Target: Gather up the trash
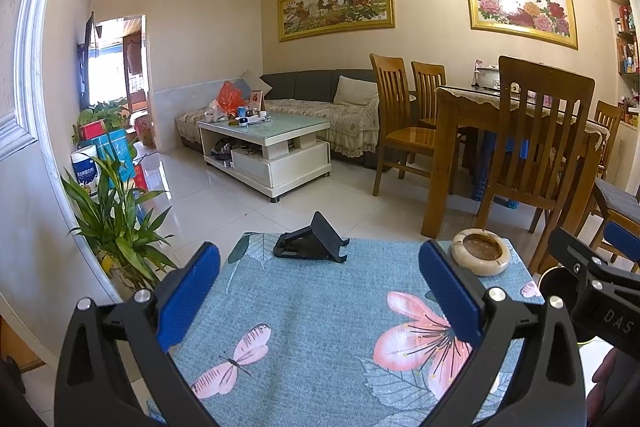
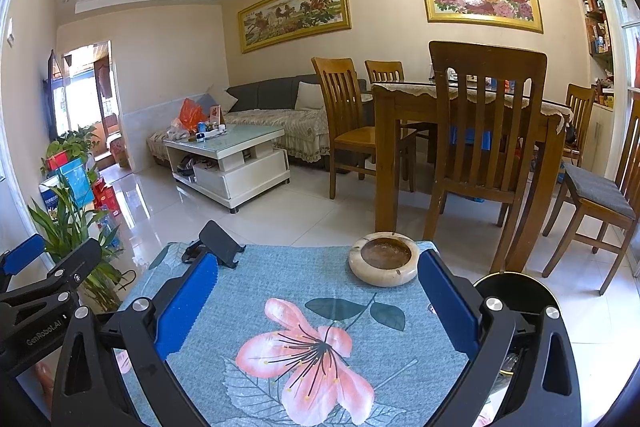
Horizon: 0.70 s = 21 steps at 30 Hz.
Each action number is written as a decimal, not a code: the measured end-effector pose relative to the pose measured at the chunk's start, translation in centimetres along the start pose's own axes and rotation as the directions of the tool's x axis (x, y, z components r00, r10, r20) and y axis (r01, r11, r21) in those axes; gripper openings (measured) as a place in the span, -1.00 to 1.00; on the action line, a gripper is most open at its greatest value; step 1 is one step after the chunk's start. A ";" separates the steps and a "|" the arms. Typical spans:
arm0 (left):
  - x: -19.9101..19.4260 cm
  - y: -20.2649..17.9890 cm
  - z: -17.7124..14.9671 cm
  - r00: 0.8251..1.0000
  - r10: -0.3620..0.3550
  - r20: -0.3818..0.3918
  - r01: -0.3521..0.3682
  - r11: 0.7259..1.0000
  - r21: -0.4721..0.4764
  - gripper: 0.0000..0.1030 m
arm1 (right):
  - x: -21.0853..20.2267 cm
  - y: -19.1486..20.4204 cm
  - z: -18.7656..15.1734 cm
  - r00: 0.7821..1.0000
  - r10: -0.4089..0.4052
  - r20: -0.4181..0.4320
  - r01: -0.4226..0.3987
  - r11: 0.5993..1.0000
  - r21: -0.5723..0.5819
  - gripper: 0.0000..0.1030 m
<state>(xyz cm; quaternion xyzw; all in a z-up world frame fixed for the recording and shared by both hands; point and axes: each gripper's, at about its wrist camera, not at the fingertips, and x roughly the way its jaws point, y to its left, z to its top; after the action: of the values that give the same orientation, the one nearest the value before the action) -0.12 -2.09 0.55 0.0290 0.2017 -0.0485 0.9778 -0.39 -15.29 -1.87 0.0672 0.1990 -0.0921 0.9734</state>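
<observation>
Both grippers are over the small table with the blue flowered cloth point(image 2: 248, 291). The left gripper point(image 1: 318, 247) has its blue pads spread wide, with only cloth and the printed butterfly between them. The right gripper point(image 2: 317, 257) is spread just as wide, nothing gripped, the big pink flower print lying between its fingers. The two sit side by side, left one nearer the table's left edge.

Just right of the right gripper, off the table's right side, is a black round container point(image 2: 516, 287) with a bright rim. It's outside the jaws, beside the right-hand finger; I can't tell what's in it.

Farther up the cloth, a marble ashtray point(image 2: 384, 259) sits at the far right corner, just beyond the right gripper's right fingertip. A black folding phone stand point(image 2: 218, 243) is at the far left edge.

Beyond that lie shiny floor tiles, a dining table with wooden chairs point(image 2: 484, 131) on the right, and a white coffee table point(image 2: 228, 155) with a sofa far left
</observation>
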 end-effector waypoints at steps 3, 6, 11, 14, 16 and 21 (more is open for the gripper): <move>0.0 0.0 0.0 1.000 0.000 0.000 0.000 1.000 0.000 0.94 | 0.0 0.0 0.0 1.000 -0.001 -0.001 0.001 1.000 0.000 0.93; 0.0 0.0 0.0 1.000 0.000 -0.001 0.000 1.000 0.001 0.94 | 0.0 0.0 -0.1 1.000 0.000 -0.001 0.000 1.000 -0.001 0.93; 0.0 0.0 0.0 1.000 0.002 -0.001 -0.002 1.000 0.001 0.94 | 0.0 0.0 -0.1 1.000 -0.001 -0.001 0.001 1.000 0.000 0.93; 0.1 0.0 0.0 1.000 0.003 -0.002 -0.003 1.000 0.001 0.94 | -0.1 0.0 -0.1 1.000 0.000 -0.002 0.000 1.000 0.001 0.93; 0.2 0.1 -0.2 1.000 0.004 -0.004 -0.004 1.000 0.004 0.94 | 0.0 0.0 0.0 1.000 -0.001 -0.002 0.001 1.000 0.000 0.93; 0.2 0.4 -0.6 1.000 0.007 0.005 -0.007 1.000 0.001 0.94 | -0.1 0.0 0.0 1.000 0.000 -0.002 0.000 1.000 0.001 0.93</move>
<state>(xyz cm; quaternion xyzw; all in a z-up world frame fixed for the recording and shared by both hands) -0.09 -1.66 -0.07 0.0303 0.1993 -0.0451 0.9784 -0.46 -15.27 -1.83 0.0676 0.2001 -0.0919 0.9731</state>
